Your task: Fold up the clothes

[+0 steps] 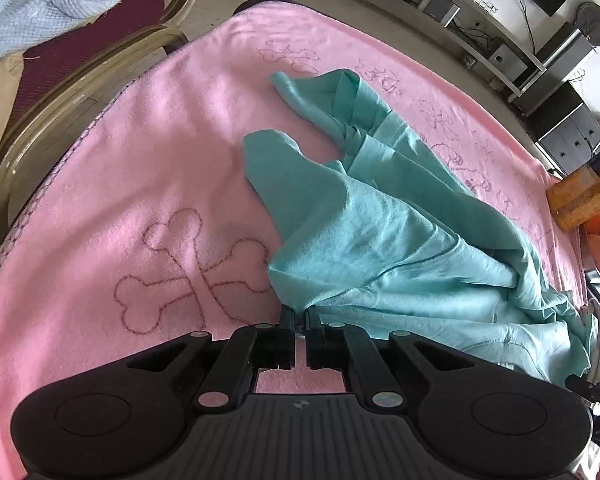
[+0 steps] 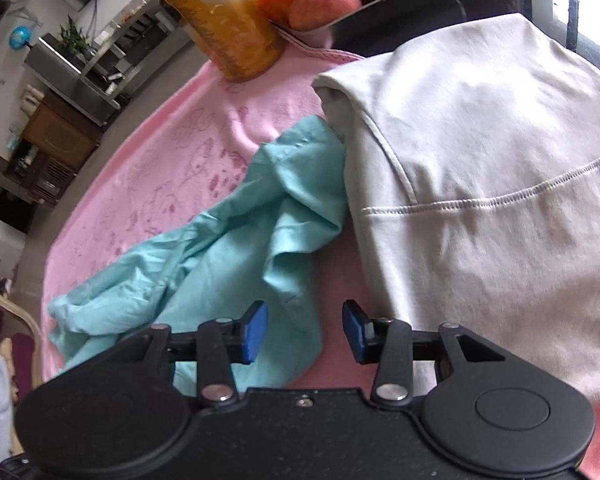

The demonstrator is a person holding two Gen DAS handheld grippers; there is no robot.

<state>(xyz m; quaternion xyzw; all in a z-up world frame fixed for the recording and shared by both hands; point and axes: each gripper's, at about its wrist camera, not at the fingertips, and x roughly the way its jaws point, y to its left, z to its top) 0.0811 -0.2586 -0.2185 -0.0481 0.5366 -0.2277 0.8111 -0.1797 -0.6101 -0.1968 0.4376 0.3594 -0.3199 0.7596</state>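
Teal garment (image 1: 380,216) lies crumpled on pink towel (image 1: 120,184). Left gripper (image 1: 299,316) pinches its near hem. Right gripper (image 2: 305,330) spread, empty, over the garment's edge beside white cloth (image 2: 480,184). Bare towel left of garment.

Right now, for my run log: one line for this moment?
left tool: shut on teal garment | right tool: open, empty | white garment: folded beside | surface: pink towel

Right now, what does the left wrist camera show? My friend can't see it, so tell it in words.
The left gripper is pinched shut on the edge of a crumpled teal garment lying on a pink blanket stitched with bone shapes. A chair stands beyond the blanket's edge.
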